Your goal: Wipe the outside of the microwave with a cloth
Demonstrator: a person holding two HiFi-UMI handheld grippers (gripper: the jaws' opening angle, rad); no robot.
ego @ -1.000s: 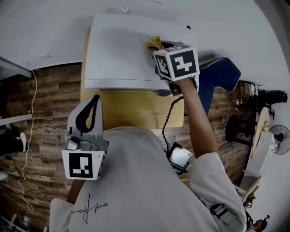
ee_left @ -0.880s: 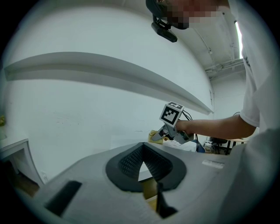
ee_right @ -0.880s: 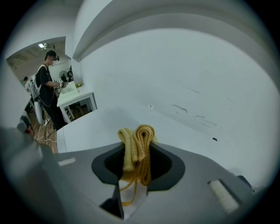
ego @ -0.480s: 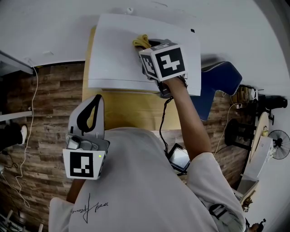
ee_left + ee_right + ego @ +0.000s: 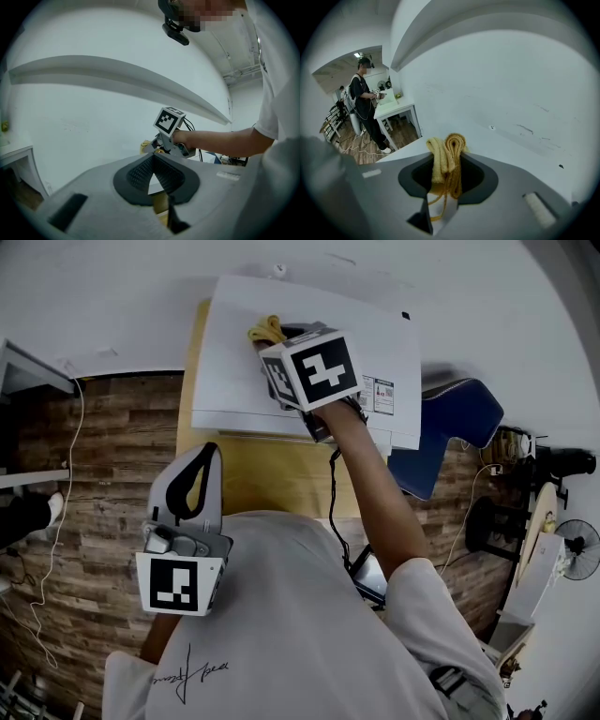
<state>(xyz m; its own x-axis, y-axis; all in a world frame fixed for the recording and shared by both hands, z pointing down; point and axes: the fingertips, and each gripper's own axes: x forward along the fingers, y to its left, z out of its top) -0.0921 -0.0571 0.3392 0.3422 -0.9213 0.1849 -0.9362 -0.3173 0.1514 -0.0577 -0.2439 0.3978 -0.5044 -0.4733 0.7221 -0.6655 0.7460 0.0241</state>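
Observation:
The white microwave (image 5: 375,343) stands on a wooden table (image 5: 272,474) against the wall. My right gripper (image 5: 274,336) rests on the microwave's top, left of its middle, shut on a folded yellow cloth (image 5: 265,330). In the right gripper view the cloth (image 5: 447,154) is bunched upright between the jaws of the right gripper (image 5: 448,161), with the microwave top (image 5: 501,145) just beyond. My left gripper (image 5: 208,450) is held low by the person's torso, its jaws closed with nothing in them. In the left gripper view the left gripper (image 5: 153,157) points toward the right gripper's marker cube (image 5: 168,120).
A blue chair (image 5: 450,418) stands right of the table. A cable runs down the right arm to a small screen device (image 5: 367,573). Another person (image 5: 363,108) stands by a white table (image 5: 396,111) far to the left. A loose cord (image 5: 58,512) lies on the wooden floor.
My right gripper has slid the yellow cloth leftward across the microwave's top. The left gripper has stayed by the torso.

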